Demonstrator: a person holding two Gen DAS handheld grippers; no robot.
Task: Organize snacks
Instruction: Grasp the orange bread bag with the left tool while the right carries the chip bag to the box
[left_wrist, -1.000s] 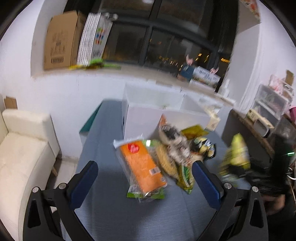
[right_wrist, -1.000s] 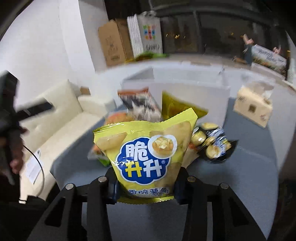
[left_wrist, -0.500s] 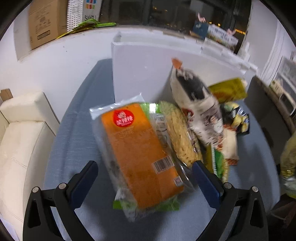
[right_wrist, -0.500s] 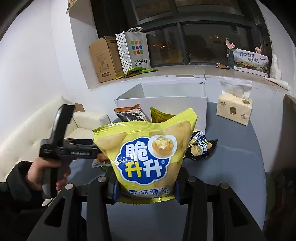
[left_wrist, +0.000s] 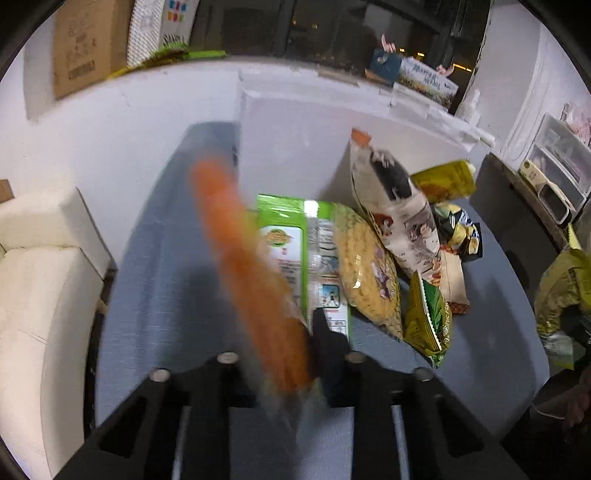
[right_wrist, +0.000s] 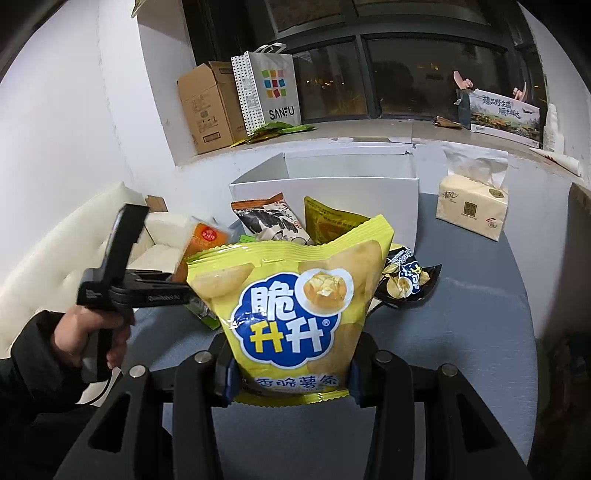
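My left tool (left_wrist: 291, 365) has just closed on the orange snack pack (left_wrist: 251, 280), tipped up at the 9 o'clock edge of the snack pile on the grey desk (left_wrist: 162, 295). My right tool (right_wrist: 291, 373) grips the yellow chip bag (right_wrist: 295, 306) upright. The white box (right_wrist: 332, 195) sits at 12 o'clock.

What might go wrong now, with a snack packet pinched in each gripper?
The left gripper pinches only the orange packet's near end, so it could slip or tear. The yellow chip bag in the right gripper hides the pile behind it, so it might bump the white box.
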